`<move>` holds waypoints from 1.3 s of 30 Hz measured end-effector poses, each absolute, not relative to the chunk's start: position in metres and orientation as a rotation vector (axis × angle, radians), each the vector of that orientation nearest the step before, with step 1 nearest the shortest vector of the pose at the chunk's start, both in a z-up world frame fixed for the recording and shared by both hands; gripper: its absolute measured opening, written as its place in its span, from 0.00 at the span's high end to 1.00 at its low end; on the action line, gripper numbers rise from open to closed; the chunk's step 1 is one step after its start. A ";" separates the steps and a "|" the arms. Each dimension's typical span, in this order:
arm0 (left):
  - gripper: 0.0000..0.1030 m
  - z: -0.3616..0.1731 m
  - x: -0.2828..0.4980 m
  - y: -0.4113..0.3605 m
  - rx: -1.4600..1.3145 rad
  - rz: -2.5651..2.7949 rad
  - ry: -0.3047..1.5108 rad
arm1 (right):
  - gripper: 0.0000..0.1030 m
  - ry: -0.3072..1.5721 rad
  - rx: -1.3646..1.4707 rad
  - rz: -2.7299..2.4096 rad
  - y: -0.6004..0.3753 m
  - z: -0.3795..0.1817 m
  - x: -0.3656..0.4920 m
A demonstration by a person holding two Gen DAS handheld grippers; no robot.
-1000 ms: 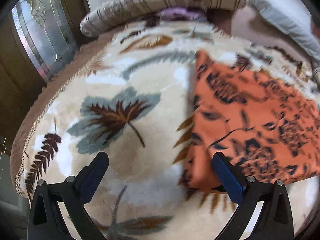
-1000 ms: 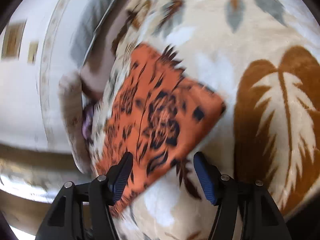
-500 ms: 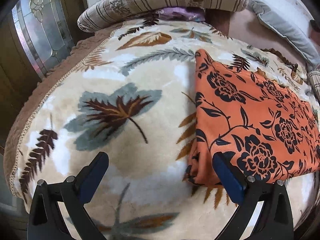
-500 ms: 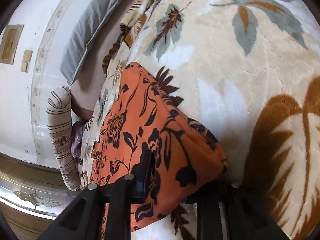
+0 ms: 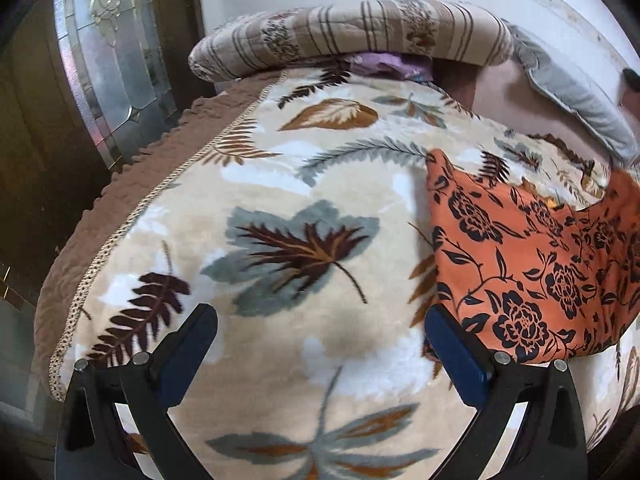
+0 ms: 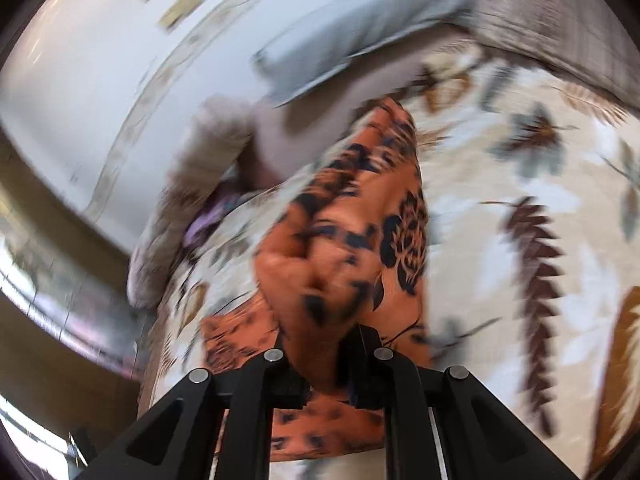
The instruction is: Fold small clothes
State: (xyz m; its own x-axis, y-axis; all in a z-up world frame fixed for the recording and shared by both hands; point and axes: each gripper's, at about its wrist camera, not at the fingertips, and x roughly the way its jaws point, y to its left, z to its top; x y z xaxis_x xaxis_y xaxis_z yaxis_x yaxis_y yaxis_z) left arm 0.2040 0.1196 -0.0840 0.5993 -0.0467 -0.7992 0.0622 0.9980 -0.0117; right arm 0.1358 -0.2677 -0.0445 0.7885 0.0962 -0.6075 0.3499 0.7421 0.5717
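An orange garment [image 5: 540,264] with a black flower print lies folded on a cream leaf-patterned blanket [image 5: 280,184]. Its far right part is raised off the blanket. My left gripper [image 5: 320,316] hovers open over bare blanket, its right finger just beside the garment's near left corner, nothing between the fingers. In the blurred right wrist view, my right gripper [image 6: 326,340] has its jaws closing on a bunched corner of the orange garment [image 6: 340,240], which it holds up above the blanket [image 6: 500,240]. The cloth hides the fingertips.
A striped bolster [image 5: 352,36] and a grey pillow [image 5: 572,96] lie along the far wall, with a purple cloth [image 5: 392,66] tucked under the bolster. The bed's brown trimmed edge [image 5: 132,184] drops off at the left toward a glass-panelled door [image 5: 112,64].
The right gripper went from open around the garment's corner to shut on it, then rose and rolled, pulling the cloth up. The left gripper drew back and up slightly, still open.
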 end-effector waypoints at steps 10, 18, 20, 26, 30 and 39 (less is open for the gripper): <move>0.00 -0.081 0.193 0.183 -0.073 0.044 0.924 | 0.87 0.869 0.694 0.146 -0.118 -0.095 0.201; 0.00 -0.079 0.190 0.184 -0.082 0.043 0.927 | 0.84 0.924 0.666 0.221 -0.104 -0.119 0.207; 0.00 -0.077 0.192 0.176 -0.083 0.018 0.925 | 0.79 0.960 0.671 0.246 -0.110 -0.121 0.206; 0.00 -0.069 0.200 0.137 -0.097 -0.104 0.923 | 0.39 0.990 0.704 0.385 -0.140 -0.117 0.174; 0.00 -0.069 0.211 0.111 -0.124 -0.194 0.939 | 0.34 0.867 0.686 0.376 -0.176 -0.093 0.146; 0.44 -0.090 0.231 0.067 -0.129 -0.324 0.990 | 0.72 0.976 0.594 0.289 -0.224 -0.114 0.169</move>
State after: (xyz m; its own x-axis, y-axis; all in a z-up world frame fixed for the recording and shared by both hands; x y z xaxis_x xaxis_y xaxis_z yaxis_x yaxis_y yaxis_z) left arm 0.2311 0.0669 -0.0899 0.5057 -0.3260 -0.7987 0.2097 0.9445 -0.2528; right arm 0.1693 -0.2235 -0.1140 0.5391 0.4843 -0.6891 0.0311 0.8062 0.5909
